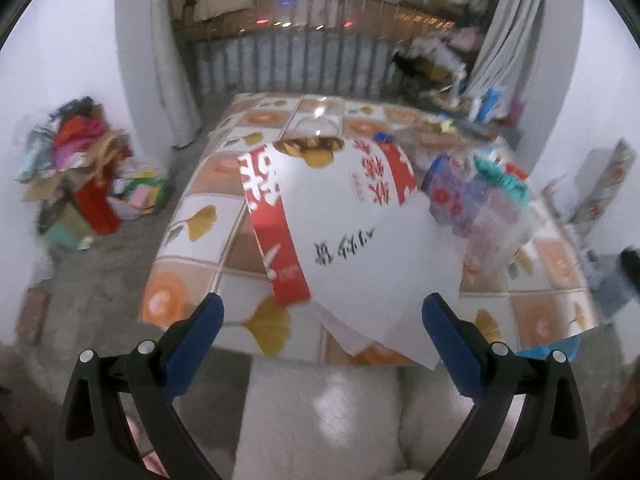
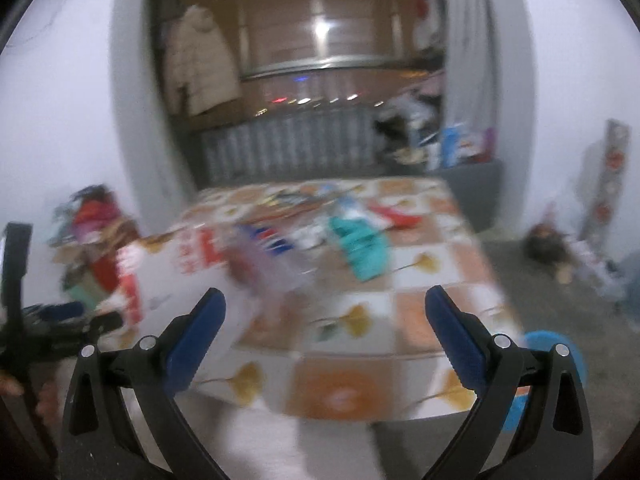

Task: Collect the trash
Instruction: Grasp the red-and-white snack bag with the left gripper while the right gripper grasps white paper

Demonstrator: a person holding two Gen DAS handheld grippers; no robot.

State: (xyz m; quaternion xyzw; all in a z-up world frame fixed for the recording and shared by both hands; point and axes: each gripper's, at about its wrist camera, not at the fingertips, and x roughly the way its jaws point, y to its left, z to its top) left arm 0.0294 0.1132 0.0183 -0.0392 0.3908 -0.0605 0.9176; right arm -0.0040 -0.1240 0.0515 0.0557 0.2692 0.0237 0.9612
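A large white and red paper bag (image 1: 352,220) lies on the table (image 1: 192,216), its near corner hanging over the front edge. Beyond it sit a blue patterned plastic wrapper (image 1: 464,196), a teal wrapper (image 1: 500,172) and a clear plastic dome (image 1: 316,126). My left gripper (image 1: 324,320) is open just short of the bag's near corner, nothing between its blue pads. The right wrist view is blurred: the paper bag (image 2: 168,272) lies at the table's left, the teal wrapper (image 2: 360,244) and more litter mid-table. My right gripper (image 2: 324,316) hangs open over the table's near edge.
A pile of coloured bags and cardboard (image 1: 80,172) sits on the floor by the left wall. Clutter (image 1: 448,64) fills the far right corner by a curtain. A blue round object (image 2: 560,360) shows under the table's right edge. A white fluffy surface (image 1: 320,416) lies below my left gripper.
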